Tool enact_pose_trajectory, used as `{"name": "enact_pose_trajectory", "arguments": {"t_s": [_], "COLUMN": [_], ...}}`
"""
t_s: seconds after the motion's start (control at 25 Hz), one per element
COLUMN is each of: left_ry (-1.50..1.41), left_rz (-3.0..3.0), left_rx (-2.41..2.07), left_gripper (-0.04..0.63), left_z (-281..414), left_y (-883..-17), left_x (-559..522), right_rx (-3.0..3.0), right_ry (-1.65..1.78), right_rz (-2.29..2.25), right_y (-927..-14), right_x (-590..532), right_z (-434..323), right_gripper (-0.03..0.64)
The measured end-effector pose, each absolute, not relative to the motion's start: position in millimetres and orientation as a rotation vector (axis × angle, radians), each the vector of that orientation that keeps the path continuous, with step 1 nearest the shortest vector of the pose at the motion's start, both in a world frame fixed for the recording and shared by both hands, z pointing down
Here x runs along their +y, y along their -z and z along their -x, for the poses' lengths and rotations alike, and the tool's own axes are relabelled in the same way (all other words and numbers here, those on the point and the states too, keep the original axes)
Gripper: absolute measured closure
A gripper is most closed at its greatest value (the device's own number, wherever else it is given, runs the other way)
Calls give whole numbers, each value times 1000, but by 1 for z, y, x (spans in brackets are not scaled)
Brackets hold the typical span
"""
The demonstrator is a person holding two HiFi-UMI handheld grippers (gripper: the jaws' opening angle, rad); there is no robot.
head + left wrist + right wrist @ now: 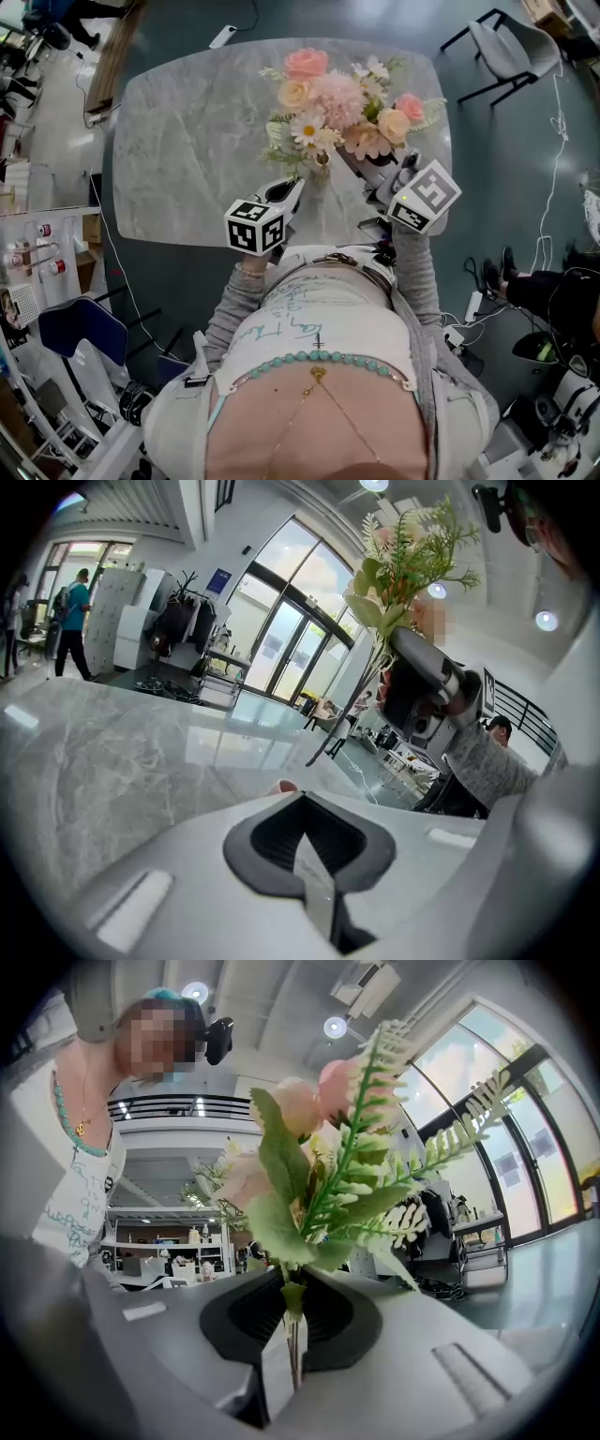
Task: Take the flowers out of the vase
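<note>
Flowers (339, 97) clamped in right gripper (291, 1330), above table (187, 141)

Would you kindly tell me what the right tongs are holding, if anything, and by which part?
The right tongs are shut on the bunch of flowers, gripping it low down by its thin stems.

Lower stems of flowers (323, 1147) hidden between right gripper (292, 1340) fingers, near edge of table (169, 150) covered by left gripper (286, 195) and torso, chair (511, 42) cut off at upper right of the frame
</note>
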State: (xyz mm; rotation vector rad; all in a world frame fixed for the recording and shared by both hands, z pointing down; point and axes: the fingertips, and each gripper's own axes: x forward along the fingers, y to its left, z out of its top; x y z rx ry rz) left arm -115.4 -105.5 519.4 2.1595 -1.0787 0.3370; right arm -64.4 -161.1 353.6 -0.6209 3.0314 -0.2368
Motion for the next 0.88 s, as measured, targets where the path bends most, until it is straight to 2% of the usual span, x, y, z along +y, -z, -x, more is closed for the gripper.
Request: {"name": "enact_pose_trajectory", "arguments": {"t_s": [0.88], "left_ry": [-346], "left_rz": [-2164], "left_rx": [-1069], "left_gripper": [595], "left_z": [112], "left_y": [-525], "left_x": [-111], "right_rx": [3038], "right_ry": [214], "right_rz": [603], "right_y": [-354], "right_x": [-165], "right_z": [65], "right_gripper": [561]}}
